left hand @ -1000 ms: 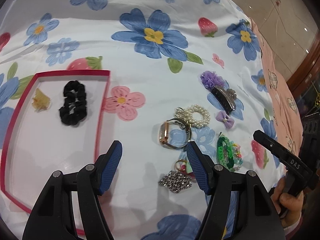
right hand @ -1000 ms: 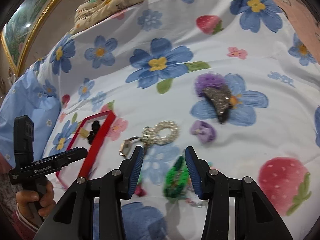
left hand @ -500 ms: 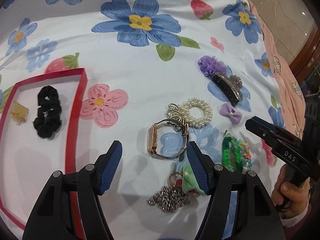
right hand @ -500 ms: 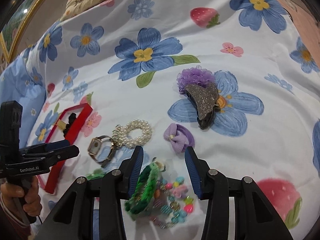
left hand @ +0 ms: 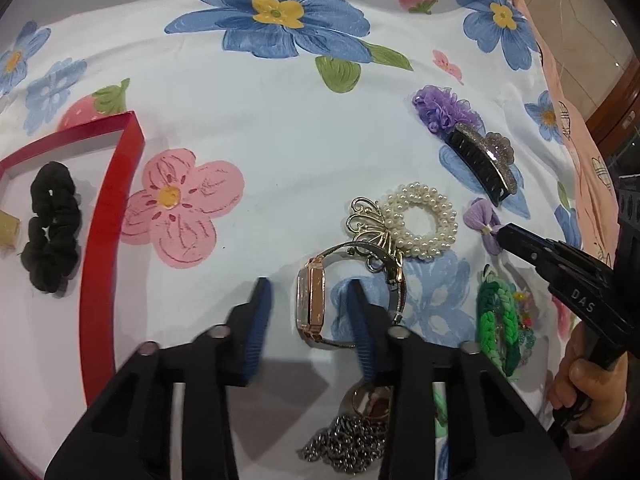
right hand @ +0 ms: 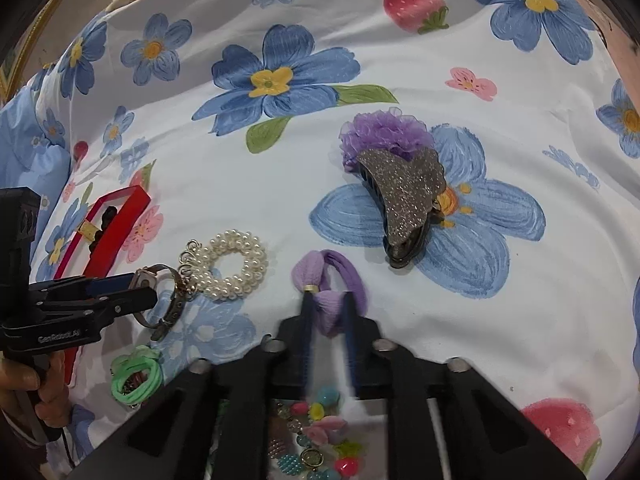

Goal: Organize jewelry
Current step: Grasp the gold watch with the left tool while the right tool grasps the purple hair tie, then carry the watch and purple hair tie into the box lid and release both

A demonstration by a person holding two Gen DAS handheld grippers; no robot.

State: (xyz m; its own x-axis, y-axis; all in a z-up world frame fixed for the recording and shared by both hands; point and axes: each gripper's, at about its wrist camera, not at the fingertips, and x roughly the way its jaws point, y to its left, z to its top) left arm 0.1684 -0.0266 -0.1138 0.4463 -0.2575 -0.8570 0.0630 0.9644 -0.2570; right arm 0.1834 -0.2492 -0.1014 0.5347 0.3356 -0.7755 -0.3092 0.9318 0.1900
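My left gripper [left hand: 308, 290] straddles the rose-gold watch [left hand: 311, 304] on the flowered sheet, jaws partly closed with gaps on both sides of the case. My right gripper [right hand: 326, 306] has narrowed around the lilac bow hair tie [right hand: 326, 284]; its blue pads are blurred and look to touch the bow's lower lobe. The red tray [left hand: 108, 216] at left holds a black scrunchie [left hand: 52, 232] and a yellow clip [left hand: 8, 232]. A pearl scrunchie [left hand: 420, 220] lies just beyond the watch.
A glitter claw clip [right hand: 404, 200] lies against a purple ruffle scrunchie [right hand: 380, 130]. Green braided bands [left hand: 496, 320], a silver chain [left hand: 344, 444] and a colourful bead bracelet [right hand: 316, 432] lie near the grippers. A pink cloth [left hand: 568, 92] borders the right edge.
Both grippers have moved forward and down and narrowed their jaws: the left onto the watch, the right past the green and bead bands onto the lilac bow.
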